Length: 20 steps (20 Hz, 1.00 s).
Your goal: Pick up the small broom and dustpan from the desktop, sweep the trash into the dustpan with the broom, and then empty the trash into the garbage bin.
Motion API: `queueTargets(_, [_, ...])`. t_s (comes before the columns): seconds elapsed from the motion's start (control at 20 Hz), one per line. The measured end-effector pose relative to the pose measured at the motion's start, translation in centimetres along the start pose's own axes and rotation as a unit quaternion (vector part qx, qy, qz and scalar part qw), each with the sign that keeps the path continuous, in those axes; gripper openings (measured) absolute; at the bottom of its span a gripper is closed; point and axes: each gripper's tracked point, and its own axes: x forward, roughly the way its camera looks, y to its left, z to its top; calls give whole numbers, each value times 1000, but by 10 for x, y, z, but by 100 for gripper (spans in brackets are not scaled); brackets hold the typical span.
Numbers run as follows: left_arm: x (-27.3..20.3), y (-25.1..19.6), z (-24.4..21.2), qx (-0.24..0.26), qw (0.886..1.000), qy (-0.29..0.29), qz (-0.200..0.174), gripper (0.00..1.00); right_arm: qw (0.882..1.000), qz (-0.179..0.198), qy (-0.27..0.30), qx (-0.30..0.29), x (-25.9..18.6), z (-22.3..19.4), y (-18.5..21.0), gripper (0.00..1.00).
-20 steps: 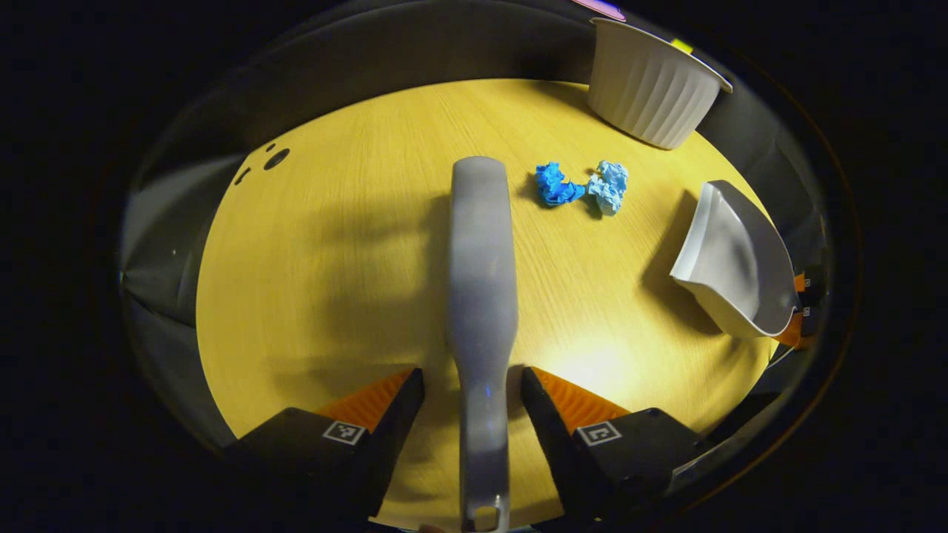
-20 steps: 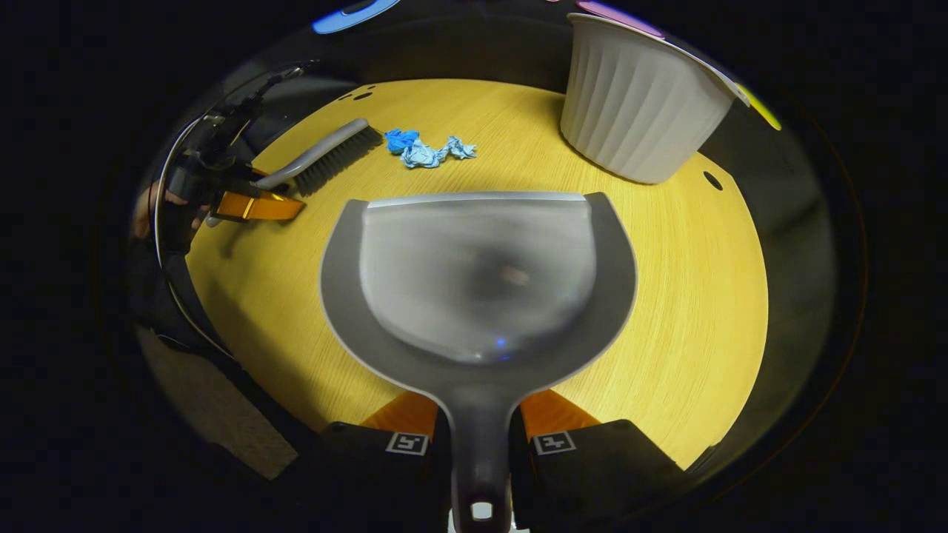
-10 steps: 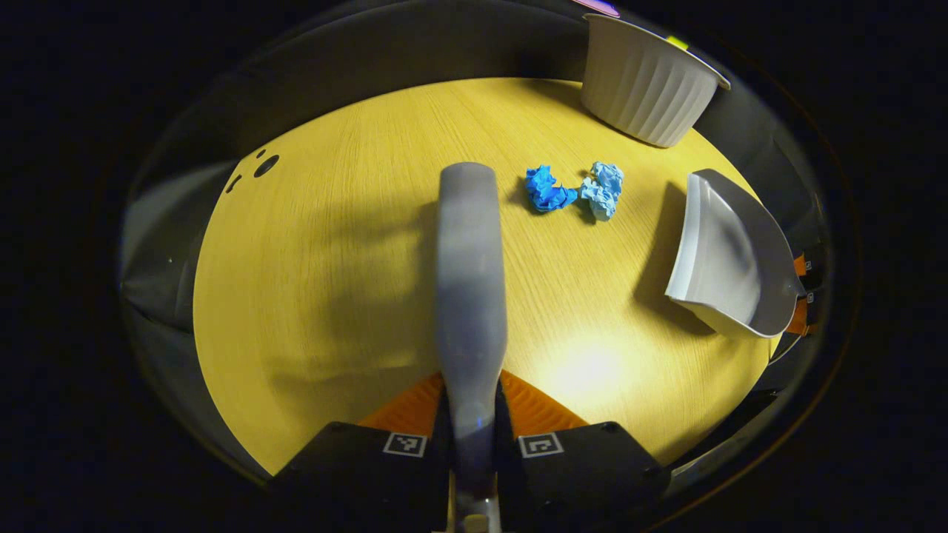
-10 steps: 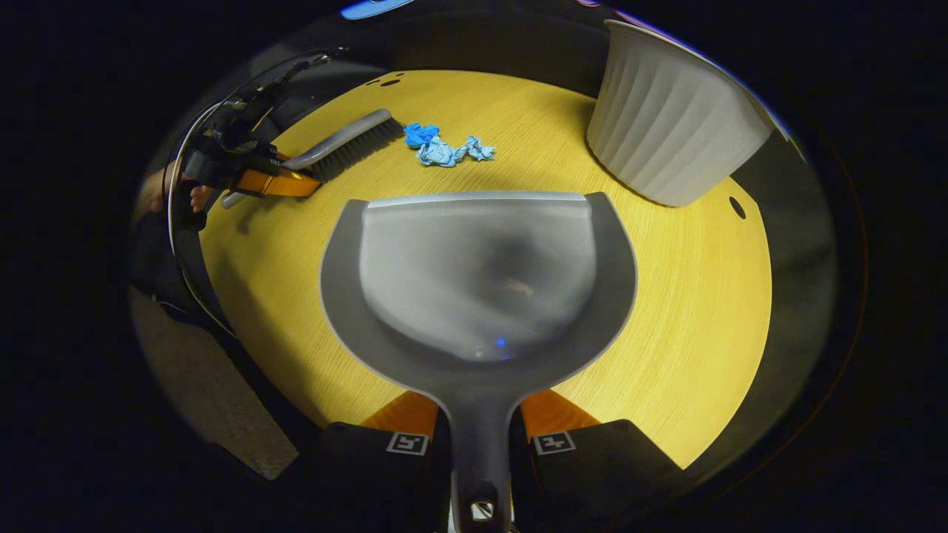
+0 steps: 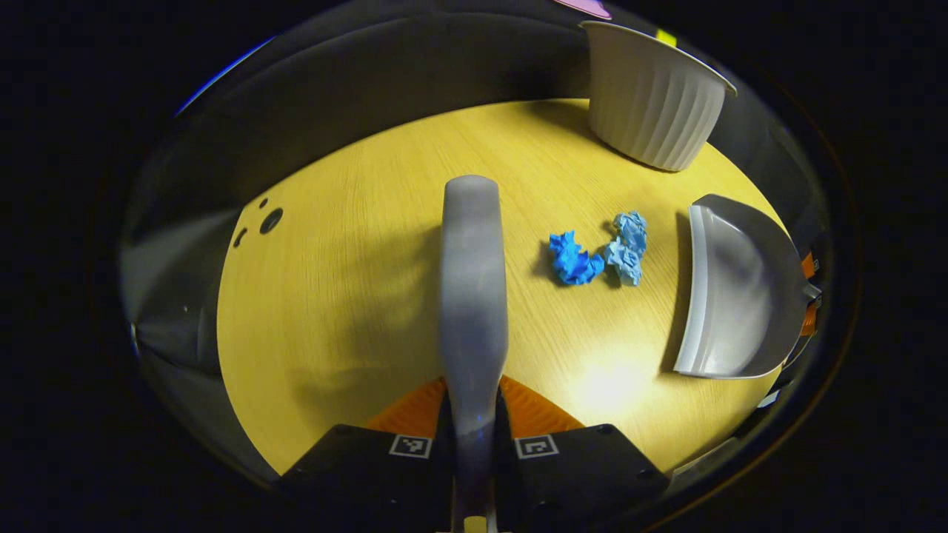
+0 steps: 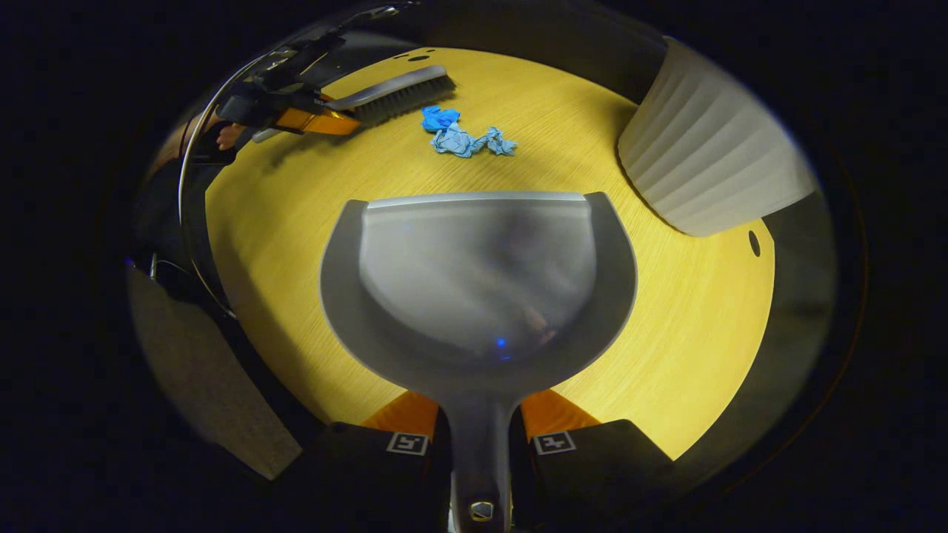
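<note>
The broom (image 5: 472,296) is clamped by its handle between the left gripper (image 5: 474,414) fingers in the left gripper view, left of the blue paper trash (image 5: 598,252); the dustpan (image 5: 737,296) sits right of that trash.

In the right gripper view, the right gripper (image 6: 480,422) pinches the dustpan (image 6: 478,285) handle, nearer than the trash (image 6: 463,137); the garbage bin (image 6: 711,166) stands to the right.

Yellow wood-grain table (image 5: 355,296) with small holes (image 5: 270,220) near far edge; two crumpled blue paper wads (image 5: 596,252) touching mid-table, ribbed white bin (image 5: 652,104) at far edge.
</note>
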Motion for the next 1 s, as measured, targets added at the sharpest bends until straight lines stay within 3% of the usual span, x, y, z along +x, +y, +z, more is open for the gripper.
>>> queueTargets(0.3, [20, -26, 20, 58, 998, 13, -26, 27, 1000, 8, 13, -5, 8, -1, -2, 36])
queueTargets(0.65, [7, -90, 20, 107, 983, 16, -149, 27, 1000, 9, 1, -10, 11, 3, -8, 36])
queueTargets(0.85, [-13, -125, 10, 129, 965, 31, -228, 27, 1000, 12, -3, -11, 11, 2, -7, 36])
queueTargets(1.0, [-36, -127, 11, 126, 960, 31, -247, 26, 1000, 10, -10, -10, 11, 0, -7, 36])
